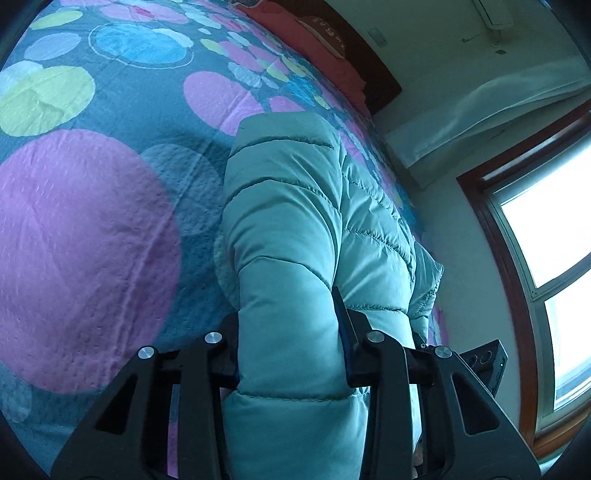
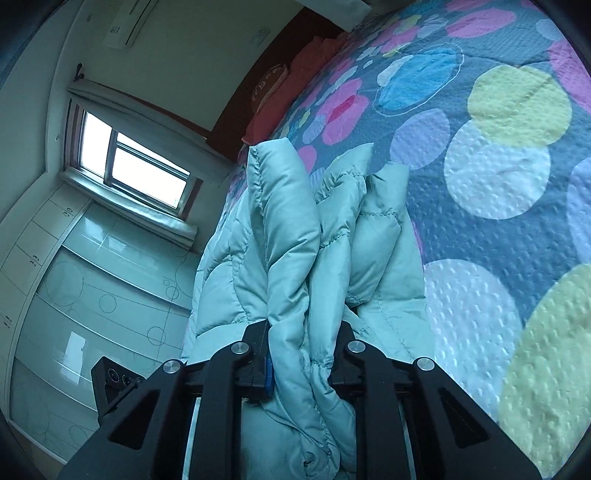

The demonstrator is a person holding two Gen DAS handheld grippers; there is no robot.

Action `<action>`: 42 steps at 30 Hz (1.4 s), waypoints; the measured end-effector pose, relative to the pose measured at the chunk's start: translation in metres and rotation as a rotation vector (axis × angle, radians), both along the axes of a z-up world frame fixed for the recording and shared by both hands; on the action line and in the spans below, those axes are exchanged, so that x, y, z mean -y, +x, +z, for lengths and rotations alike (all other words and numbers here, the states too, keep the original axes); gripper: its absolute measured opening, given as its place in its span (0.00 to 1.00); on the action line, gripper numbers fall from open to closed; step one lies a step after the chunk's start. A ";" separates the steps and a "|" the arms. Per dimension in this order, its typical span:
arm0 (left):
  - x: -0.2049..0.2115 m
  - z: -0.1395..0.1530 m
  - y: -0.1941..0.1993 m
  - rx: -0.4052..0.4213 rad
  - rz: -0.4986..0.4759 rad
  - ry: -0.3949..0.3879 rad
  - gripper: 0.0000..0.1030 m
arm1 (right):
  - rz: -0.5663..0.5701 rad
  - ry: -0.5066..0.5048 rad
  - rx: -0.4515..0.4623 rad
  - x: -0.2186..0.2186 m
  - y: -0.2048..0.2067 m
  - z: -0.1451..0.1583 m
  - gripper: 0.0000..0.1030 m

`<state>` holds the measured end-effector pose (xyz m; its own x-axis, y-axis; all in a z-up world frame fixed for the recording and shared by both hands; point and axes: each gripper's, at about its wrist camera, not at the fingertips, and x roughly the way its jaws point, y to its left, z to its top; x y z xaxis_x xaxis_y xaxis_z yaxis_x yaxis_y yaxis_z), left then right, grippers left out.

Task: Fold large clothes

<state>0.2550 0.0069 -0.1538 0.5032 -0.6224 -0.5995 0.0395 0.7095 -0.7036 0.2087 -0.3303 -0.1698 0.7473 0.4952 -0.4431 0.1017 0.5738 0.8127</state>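
So both grippers are clamping down on the same puffy teal jacket (image 1: 288, 221) that's lying along the edge of the bed (image 1: 92, 221), the side nearest the window (image 1: 546, 236). The left gripper (image 1: 291, 343) is squeezing a thick quilted fold, with its jaws pressing in on either side of the padding and the fabric bulging out above and below them. The right gripper (image 2: 304, 343) is doing the same on a bunched-up handful of quilted layers (looks like three or four folds stacked together), jaws closed tight on the bundle. The jacket part in each grip is lifting up off the bedspread while the rest is draping down over the mattress edge. The bedspread itself is blue-grey with big pink, yellow-green and light blue circles. At the far end of the bed a reddish pillow (image 2: 295, 81) is sitting against a dark headboard (image 1: 380, 81). In the right wrist view a glossy white wardrobe (image 2: 92, 295) with circle patterns is standing under the window, and an air conditioner (image 2: 125, 22) is hanging high on the wall.
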 end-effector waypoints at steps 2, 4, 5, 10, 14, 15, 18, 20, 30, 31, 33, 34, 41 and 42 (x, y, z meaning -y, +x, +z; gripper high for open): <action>-0.004 -0.007 0.001 -0.014 0.002 -0.018 0.36 | 0.001 -0.019 -0.011 -0.003 0.001 -0.004 0.18; -0.004 -0.010 0.003 -0.019 0.003 -0.016 0.39 | 0.000 -0.038 -0.021 -0.002 0.001 -0.006 0.22; -0.004 -0.011 0.002 -0.020 0.004 -0.013 0.40 | -0.001 -0.052 -0.030 -0.001 0.001 -0.006 0.24; -0.004 -0.013 0.004 -0.031 0.000 0.005 0.50 | -0.032 -0.080 -0.060 0.004 0.000 -0.007 0.44; 0.001 -0.010 0.010 -0.033 -0.013 0.024 0.57 | -0.058 -0.096 -0.073 0.009 -0.005 -0.008 0.55; 0.000 -0.011 0.012 -0.034 -0.018 0.028 0.60 | -0.061 -0.100 -0.075 0.011 -0.008 -0.008 0.57; 0.002 -0.011 0.015 -0.037 -0.037 0.038 0.65 | -0.069 -0.116 -0.086 0.014 -0.009 -0.008 0.65; 0.005 -0.011 0.019 -0.037 -0.045 0.041 0.66 | -0.076 -0.122 -0.103 0.016 -0.006 -0.011 0.72; 0.008 -0.019 0.027 -0.043 -0.080 -0.009 0.51 | 0.009 -0.124 -0.099 0.011 0.005 -0.019 0.62; 0.008 -0.020 0.028 -0.036 -0.086 -0.010 0.46 | 0.022 -0.105 -0.101 0.010 0.008 -0.021 0.58; 0.006 -0.018 0.027 -0.022 -0.099 -0.006 0.40 | 0.049 -0.043 -0.101 0.009 0.011 -0.026 0.44; 0.005 -0.016 0.027 -0.015 -0.100 -0.011 0.37 | 0.058 -0.018 -0.099 0.008 0.013 -0.027 0.41; -0.022 0.006 0.029 0.058 -0.059 -0.036 0.33 | 0.120 0.008 -0.023 -0.015 0.032 -0.009 0.25; -0.025 0.009 0.030 0.070 -0.055 -0.022 0.33 | 0.129 0.007 -0.016 -0.020 0.035 -0.007 0.25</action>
<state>0.2851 0.0324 -0.1448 0.5084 -0.6627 -0.5498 0.1279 0.6896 -0.7128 0.2437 -0.3099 -0.1770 0.6698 0.5901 -0.4507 0.0403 0.5772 0.8156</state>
